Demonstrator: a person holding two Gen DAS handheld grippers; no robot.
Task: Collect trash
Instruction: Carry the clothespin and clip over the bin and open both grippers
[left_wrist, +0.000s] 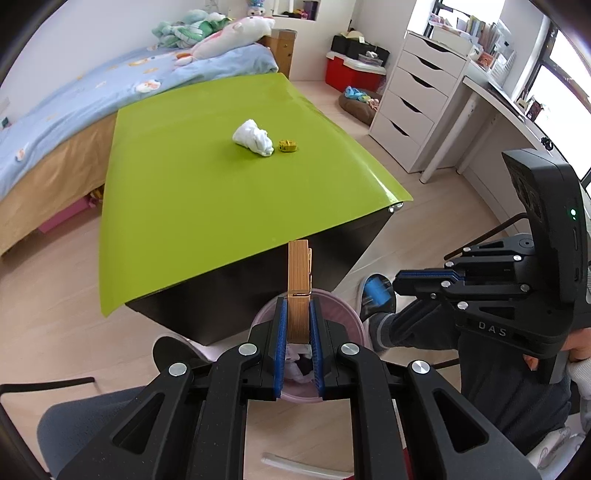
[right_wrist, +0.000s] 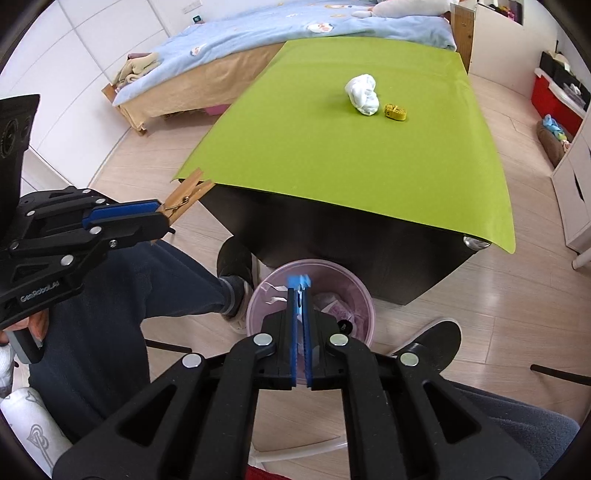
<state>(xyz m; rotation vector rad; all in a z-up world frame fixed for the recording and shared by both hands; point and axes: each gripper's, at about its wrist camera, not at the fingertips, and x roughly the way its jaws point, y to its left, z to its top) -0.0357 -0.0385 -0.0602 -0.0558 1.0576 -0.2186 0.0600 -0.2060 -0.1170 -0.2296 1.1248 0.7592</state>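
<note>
Nearest the lens, the left claw (left_wrist: 298, 321) is clamped on a wooden clothespin (left_wrist: 298, 291), which stands up between its blue pads directly over the pink bin (left_wrist: 352, 317) on the floor. Over on the other side, the right claw (right_wrist: 300, 314) is pinched onto a small blue clip (right_wrist: 298, 282), with only the thinnest gap showing lower down between its pads. That clip too hangs above the bin (right_wrist: 364, 299), whose liner already holds crumpled paper. So both pieces sit over the mouth, just in front of the dark bench (right_wrist: 332, 236) with its green mat (right_wrist: 332, 155).

To do the drop well, my read is that each claw should be centred over the opening before it lets go, not out over the rim. The clothespin is long and held low, so it may tip as it falls; letting it go while it points down into the liner looks safer. The blue clip is small and could stick to a pad, so a clean, full opening seems the better bet.

Watch the person's feet, which sit just beside the bin. Back on the mat, a white wad of tissue (left_wrist: 254, 137) and a yellow tape measure (left_wrist: 288, 145) lie just beside each other; the wad looks like the remaining trash.
</note>
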